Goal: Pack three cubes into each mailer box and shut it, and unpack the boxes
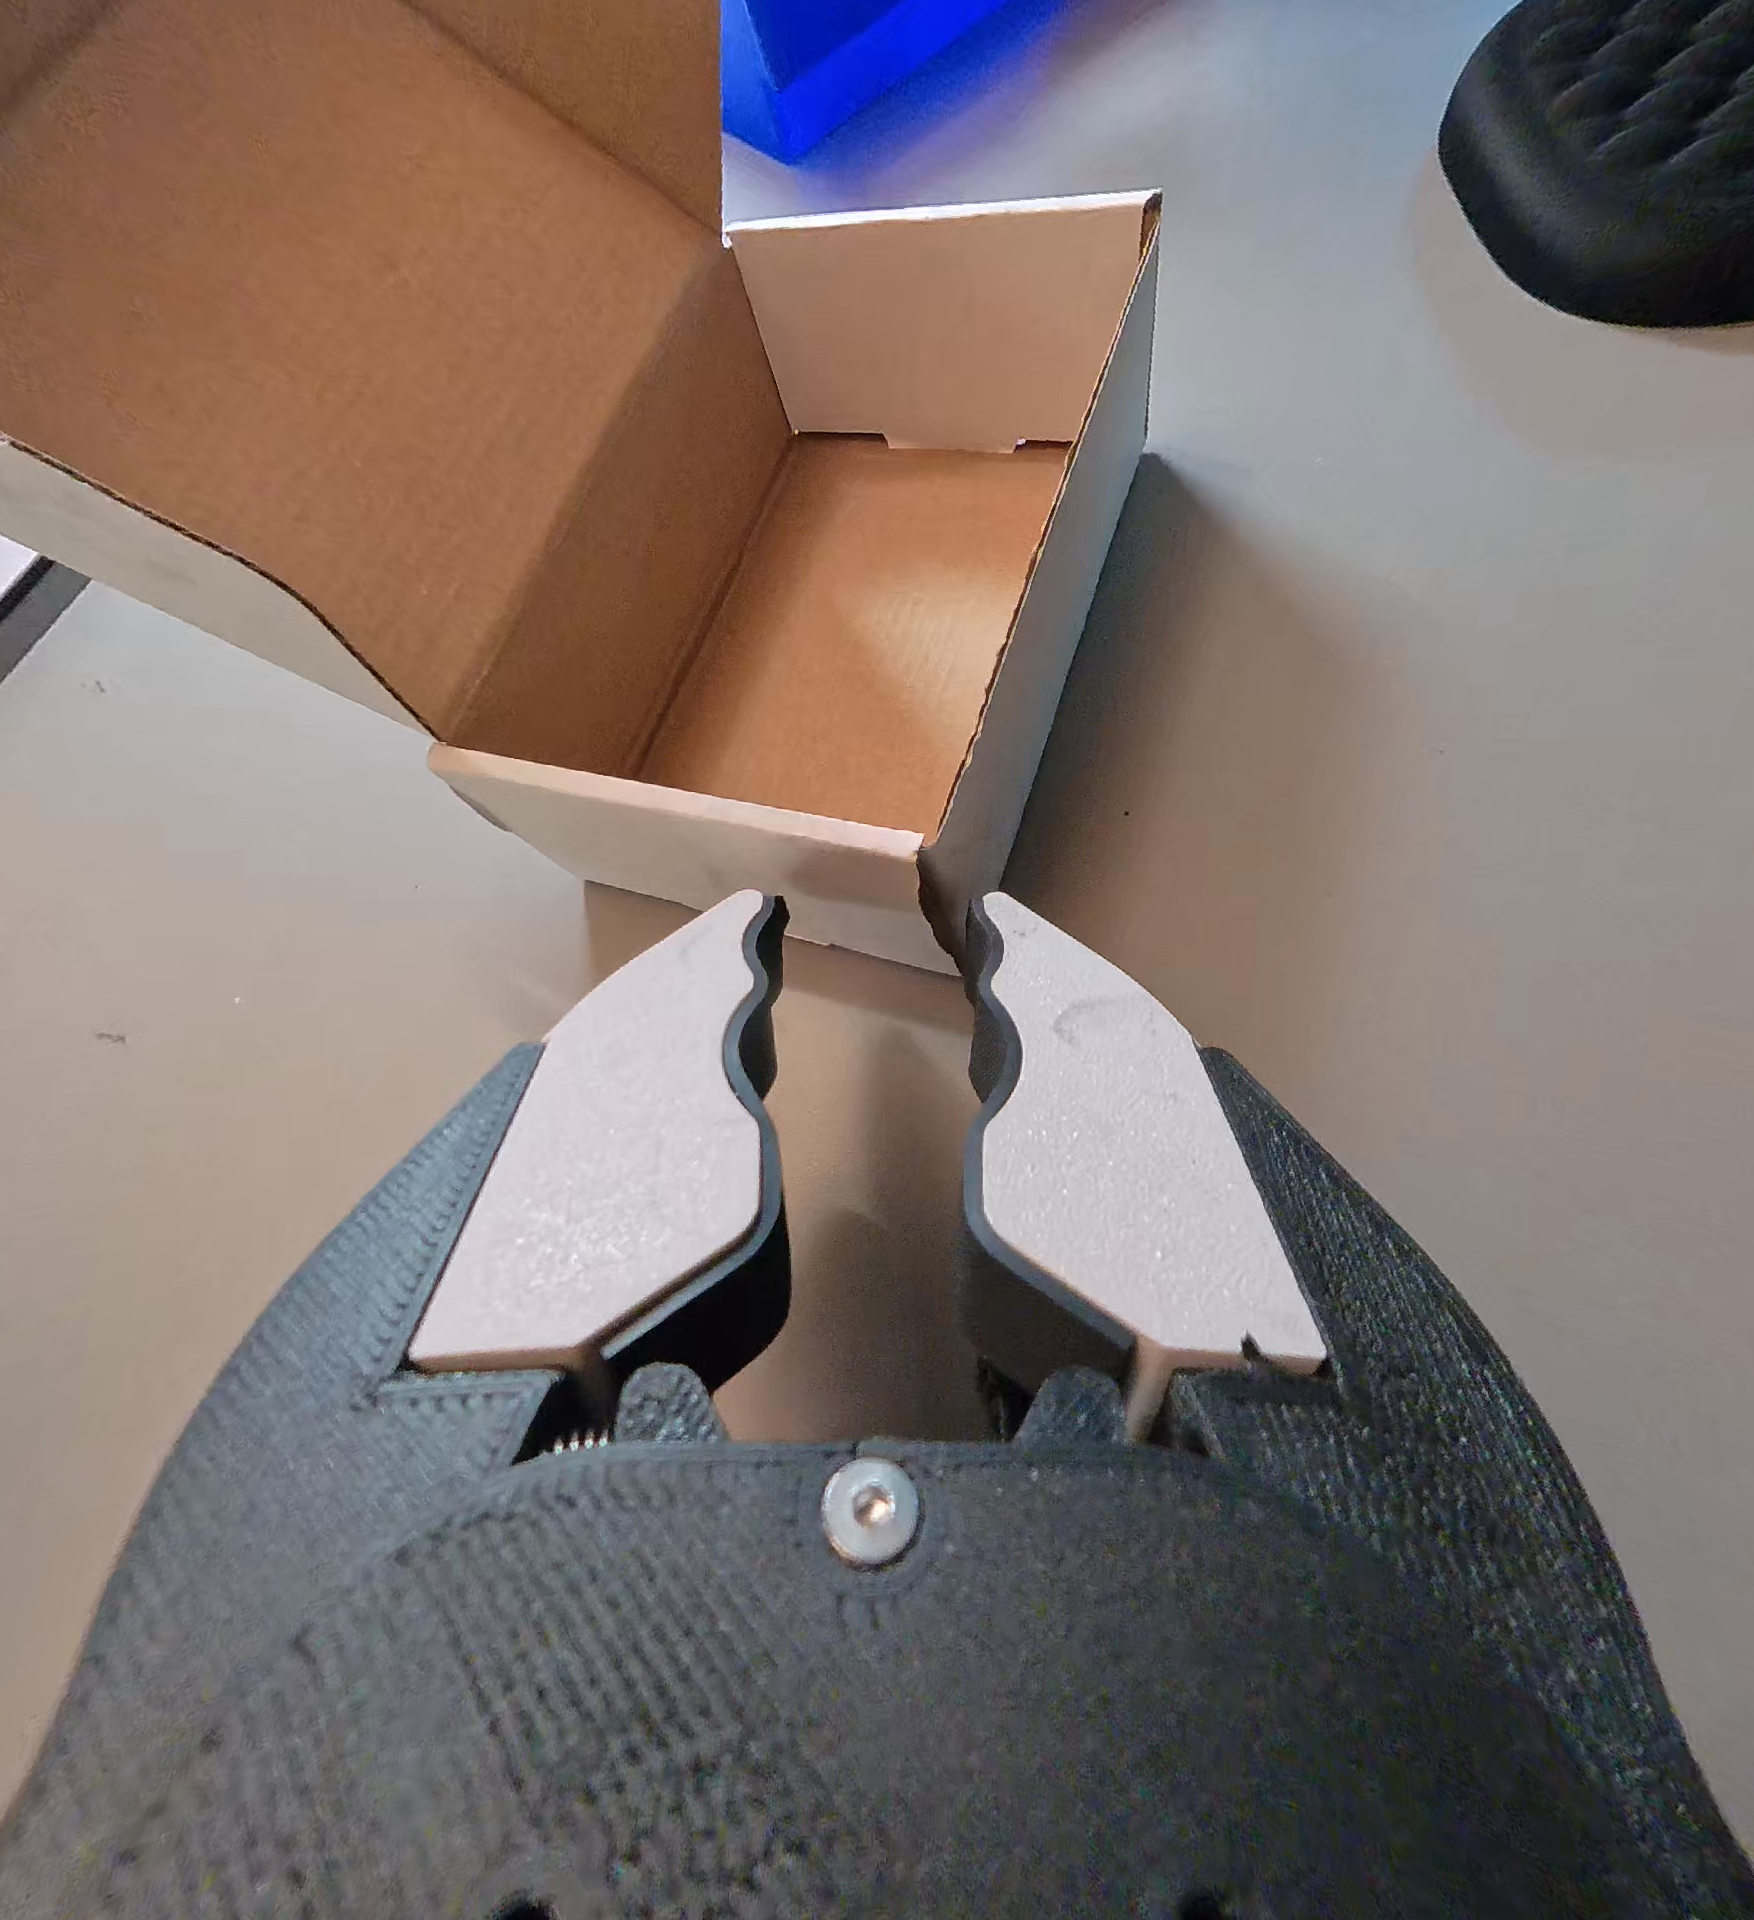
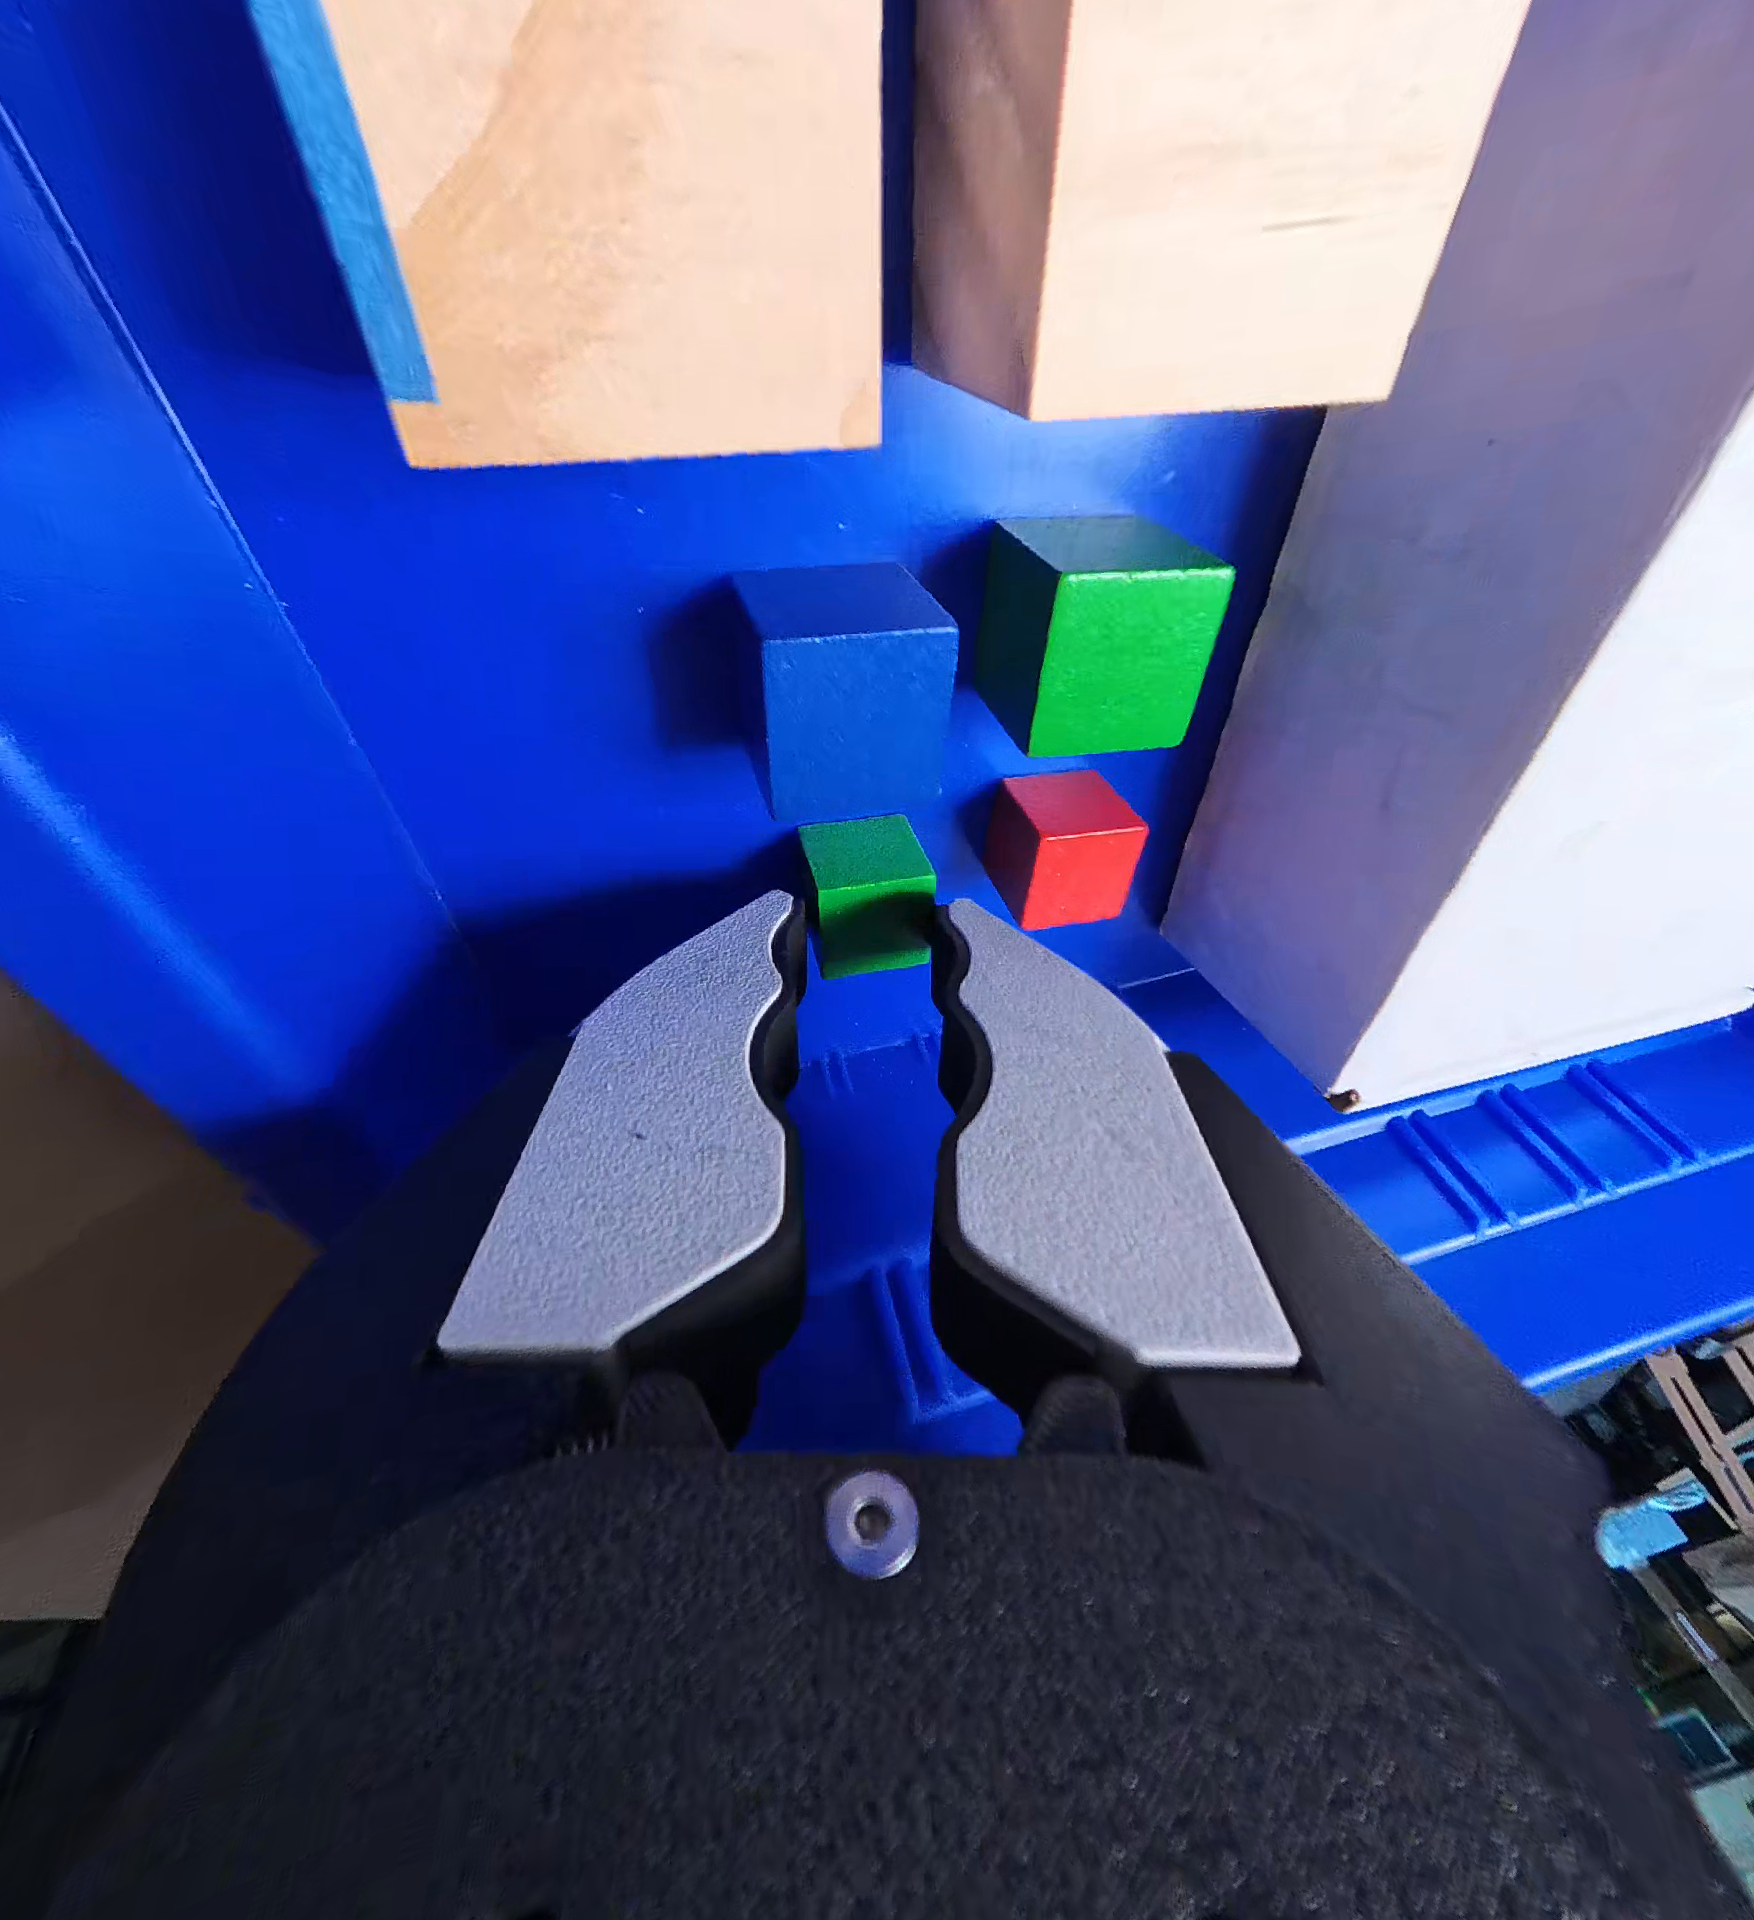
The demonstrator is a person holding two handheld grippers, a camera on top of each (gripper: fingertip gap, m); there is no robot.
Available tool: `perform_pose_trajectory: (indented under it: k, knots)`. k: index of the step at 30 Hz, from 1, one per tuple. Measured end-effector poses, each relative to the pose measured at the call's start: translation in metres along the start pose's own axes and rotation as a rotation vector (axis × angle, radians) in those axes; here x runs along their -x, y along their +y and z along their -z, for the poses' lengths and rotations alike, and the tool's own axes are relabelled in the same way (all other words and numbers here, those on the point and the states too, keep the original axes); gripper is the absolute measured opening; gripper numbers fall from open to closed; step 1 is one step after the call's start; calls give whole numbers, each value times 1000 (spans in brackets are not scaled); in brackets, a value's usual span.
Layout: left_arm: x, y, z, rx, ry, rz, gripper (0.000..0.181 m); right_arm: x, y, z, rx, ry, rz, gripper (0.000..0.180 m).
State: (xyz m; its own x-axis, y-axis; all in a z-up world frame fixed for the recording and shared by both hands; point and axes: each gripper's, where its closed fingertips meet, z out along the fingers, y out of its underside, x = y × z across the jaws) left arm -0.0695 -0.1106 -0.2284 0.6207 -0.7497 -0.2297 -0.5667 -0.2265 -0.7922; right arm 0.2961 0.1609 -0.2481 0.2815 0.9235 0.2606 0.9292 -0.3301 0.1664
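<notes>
Down inside the blue bin (image 2: 229,623), my right tongs (image 2: 871,914) are narrowed around the small green cube (image 2: 868,894), pads at its two sides; whether they pinch yet I cannot tell. I come from above because the blue cube (image 2: 852,696) sits touching it just behind and the red cube (image 2: 1065,847) near its right. My left tongs (image 1: 873,914) wait part open and empty at the near wall of the mailer box (image 1: 852,623), which stands empty on the bench (image 1: 1424,831), lid up to receive cubes.

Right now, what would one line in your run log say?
phase: packing | left gripper: open, at empty open mailer box | right gripper: tips around small green cube in blue bin
</notes>
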Motion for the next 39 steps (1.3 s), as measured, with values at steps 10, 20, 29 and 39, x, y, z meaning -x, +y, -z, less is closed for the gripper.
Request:
perform_pose_trajectory:
  k: [10,20,29,39]
  knots:
    - [2,-1,1,-12,-4,12,33,-2,-28,43,-243,100,-41,41]
    - [53,-25,23,-185,-75,180,43,118,-127,177,-1084,-206,-143,39]
    - [89,-58,21,-288,147,400,50,160,-185,167,-1106,-441,-259,46]
    - [95,-57,3,-252,133,363,47,210,-191,189,-1208,-415,-68,46]
